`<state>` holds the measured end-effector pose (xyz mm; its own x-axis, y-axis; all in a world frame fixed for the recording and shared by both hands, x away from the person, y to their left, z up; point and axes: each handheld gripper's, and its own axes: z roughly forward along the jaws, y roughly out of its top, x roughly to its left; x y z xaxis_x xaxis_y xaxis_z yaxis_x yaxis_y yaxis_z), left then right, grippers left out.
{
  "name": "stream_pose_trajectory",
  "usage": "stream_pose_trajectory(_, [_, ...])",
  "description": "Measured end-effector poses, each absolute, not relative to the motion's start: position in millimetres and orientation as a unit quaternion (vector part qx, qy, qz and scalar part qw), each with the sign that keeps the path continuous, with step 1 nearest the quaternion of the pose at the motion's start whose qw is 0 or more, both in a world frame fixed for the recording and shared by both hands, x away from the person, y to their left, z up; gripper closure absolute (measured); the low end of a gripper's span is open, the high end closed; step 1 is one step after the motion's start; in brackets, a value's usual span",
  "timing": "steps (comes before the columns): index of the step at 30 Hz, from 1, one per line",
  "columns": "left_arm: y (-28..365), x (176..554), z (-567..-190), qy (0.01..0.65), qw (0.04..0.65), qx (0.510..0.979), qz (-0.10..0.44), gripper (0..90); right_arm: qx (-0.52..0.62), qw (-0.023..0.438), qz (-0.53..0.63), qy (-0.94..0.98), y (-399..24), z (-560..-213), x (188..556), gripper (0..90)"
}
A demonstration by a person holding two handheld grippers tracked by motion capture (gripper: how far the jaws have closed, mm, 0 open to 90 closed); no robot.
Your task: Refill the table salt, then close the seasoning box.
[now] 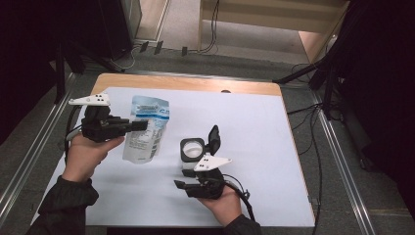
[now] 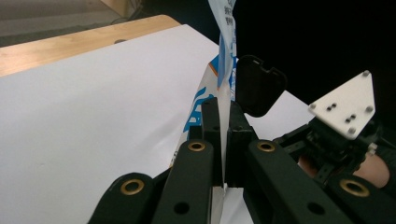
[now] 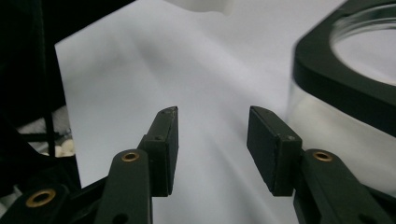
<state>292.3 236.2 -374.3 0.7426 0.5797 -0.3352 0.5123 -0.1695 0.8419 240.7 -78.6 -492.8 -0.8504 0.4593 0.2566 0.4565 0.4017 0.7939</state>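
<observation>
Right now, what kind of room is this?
Probably a lab or workshop set up for recording. A table under white paper sits between metal rails, and loose cables run across a grey carpet.

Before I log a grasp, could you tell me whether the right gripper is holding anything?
No, the right gripper has open jaws with only white table cover between them.

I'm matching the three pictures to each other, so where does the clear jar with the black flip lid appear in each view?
High view: the jar stands mid-table on the white sheet, lid open, just beyond the right gripper.
Left gripper view: its raised lid shows right of the pouch pinched by the left gripper.
Right gripper view: the jar is at the right edge, beside the open jaws.
Shared landmark: the white sheet.
</observation>
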Motion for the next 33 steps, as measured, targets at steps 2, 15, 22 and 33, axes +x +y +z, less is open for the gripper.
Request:
stream_pose_trajectory(2, [237.6,293.4,-376.0,0.361,0.532,0.765,0.04,90.0,0.282,-0.008,0.483,0.829,-86.8,-490.5,243.7,54.8])
stream_pose_trajectory(15, [251.0,308.5,-387.2,0.388,0.525,0.756,0.052,90.0,0.29,0.016,0.481,0.827,-122.6,-481.9,244.1,55.1])
stream_pose_trajectory(22, [253.6,323.0,-396.4,0.4,0.519,0.754,0.058,90.0,0.305,0.012,0.48,0.822,-130.2,-483.0,250.7,55.6])
stream_pose_trajectory(33, [254.1,350.1,-413.9,0.424,0.513,0.742,0.078,90.0,0.327,0.016,0.481,0.813,-142.3,-485.5,256.1,54.5])
